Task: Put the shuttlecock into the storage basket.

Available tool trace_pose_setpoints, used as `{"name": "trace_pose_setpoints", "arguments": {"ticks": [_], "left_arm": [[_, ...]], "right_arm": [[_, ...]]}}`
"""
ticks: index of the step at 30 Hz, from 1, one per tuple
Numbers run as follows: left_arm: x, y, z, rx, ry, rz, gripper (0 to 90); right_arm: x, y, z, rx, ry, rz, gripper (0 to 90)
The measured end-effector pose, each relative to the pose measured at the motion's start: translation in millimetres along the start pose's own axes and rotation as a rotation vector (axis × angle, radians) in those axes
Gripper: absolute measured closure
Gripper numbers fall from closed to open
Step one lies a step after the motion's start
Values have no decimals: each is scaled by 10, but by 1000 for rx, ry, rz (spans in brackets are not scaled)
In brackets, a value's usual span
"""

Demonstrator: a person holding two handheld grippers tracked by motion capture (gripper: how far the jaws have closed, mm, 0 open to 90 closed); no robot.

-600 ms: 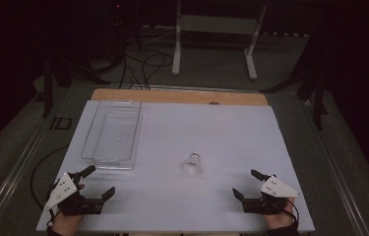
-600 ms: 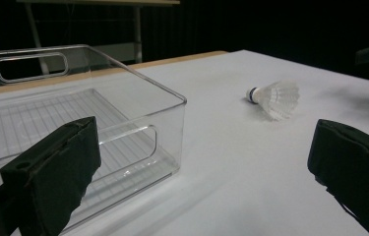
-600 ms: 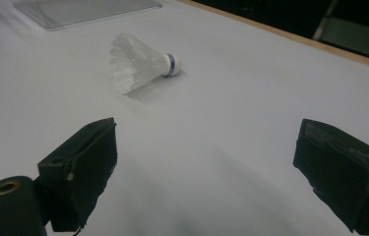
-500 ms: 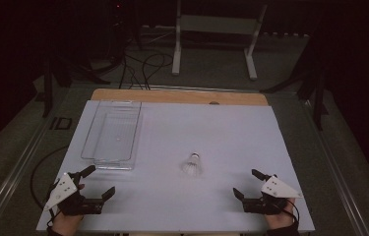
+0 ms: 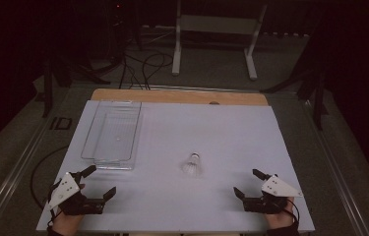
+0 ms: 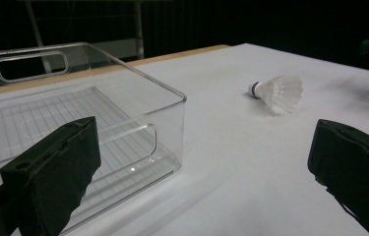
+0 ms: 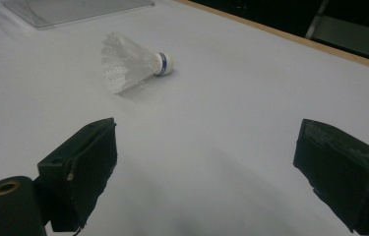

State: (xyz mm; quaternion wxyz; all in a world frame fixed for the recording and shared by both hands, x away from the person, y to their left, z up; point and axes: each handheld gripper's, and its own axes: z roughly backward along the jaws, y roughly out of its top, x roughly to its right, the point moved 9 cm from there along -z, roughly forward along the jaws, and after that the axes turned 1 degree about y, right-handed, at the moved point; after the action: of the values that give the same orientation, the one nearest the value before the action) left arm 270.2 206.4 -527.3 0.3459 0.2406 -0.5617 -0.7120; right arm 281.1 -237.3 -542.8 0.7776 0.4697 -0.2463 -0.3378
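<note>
Two grippers rest at the near edge of the table (image 5: pixel 280 147), and almost nothing has shifted between the earlier high views and this one: both sit in the same corners, and the shuttlecock (image 5: pixel 192 164) lies where it lay. That stillness suggests the work has not really begun; this reads as the starting pose before a reach.

The left gripper (image 5: pixel 96 183) has its jaws spread wide and holds nothing. Ahead of it and just off its left jaw stands the clear plastic bin (image 6: pixel 123 123), empty, its near wall close to the jaw. The shuttlecock (image 6: pixel 276 93) lies farther ahead toward its right jaw, on its side on the white surface.

The right gripper (image 5: pixel 249 183) is likewise wide open and empty. From it, the shuttlecock (image 7: pixel 135 66) lies ahead and toward its left jaw, well apart from both jaws, the cork pointing off to the right in that view and the feather skirt to the left. The bin's corner (image 7: pixel 74 10) shows beyond it.

My judgement is that the likely job is to lift the shuttlecock and put it in the bin. The feathers are light and crushable, so a grip at the cork looks safer.
</note>
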Motion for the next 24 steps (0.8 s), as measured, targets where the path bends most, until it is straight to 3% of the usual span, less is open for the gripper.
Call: {"name": "trace_pose_setpoints", "arguments": {"ticks": [6, 9, 14, 17, 20, 24], "left_arm": [[15, 34, 14, -19, -9, 6, 2], [19, 49, 7, -46, -13, 16, 2], [66, 30, -23, -147, -19, 21, 1], [85, 66, -19, -170, -22, 15, 1], [111, 127, -11, -181, -38, 44, 0], [126, 160, -15, -212, -34, 26, 0]], "right_arm": [[-3, 7, 4, 3, -1, 4, 93], [0, 10, 6, 2, -8, 8, 93], [-5, -2, -3, -2, 3, -3, 94], [-6, 12, 9, 7, 3, -6, 93], [-9, 27, 21, 13, 0, -4, 93], [-19, 27, 17, 12, 4, 0, 94]]}}
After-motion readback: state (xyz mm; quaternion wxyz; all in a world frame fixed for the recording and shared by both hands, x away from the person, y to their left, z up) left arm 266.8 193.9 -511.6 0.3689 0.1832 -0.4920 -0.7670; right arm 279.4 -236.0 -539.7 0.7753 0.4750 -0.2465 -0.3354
